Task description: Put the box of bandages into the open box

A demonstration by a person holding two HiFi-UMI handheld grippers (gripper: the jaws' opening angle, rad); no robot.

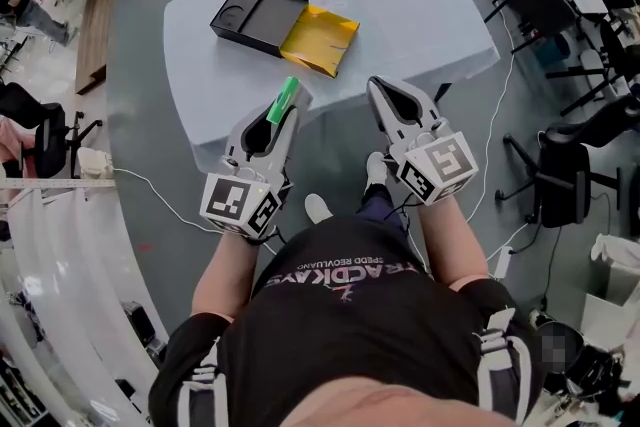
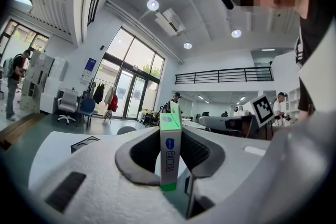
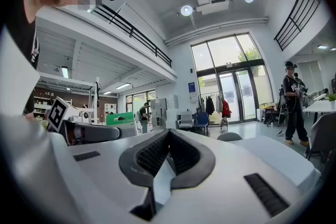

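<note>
A slim white and green box of bandages point(image 1: 287, 99) point(image 2: 170, 148) stands upright between the jaws of my left gripper point(image 1: 281, 112) point(image 2: 171, 152), which is shut on it. I hold it in the air over the table's near edge. The open black box point(image 1: 252, 13) lies at the far side of the table with its gold lid point(image 1: 319, 39) leaning against its right side; in the left gripper view one corner of this black box point(image 2: 84, 143) shows. My right gripper point(image 1: 380, 91) point(image 3: 168, 135) hovers beside the left one, shut on nothing. In the right gripper view the bandage box point(image 3: 119, 118) appears at the left.
The pale grey table point(image 1: 420, 5) carries only the open box. Office chairs point(image 1: 548, 10) and cables stand on the floor to the right. A white curved counter point(image 1: 60, 255) runs along the left. People stand in the room behind.
</note>
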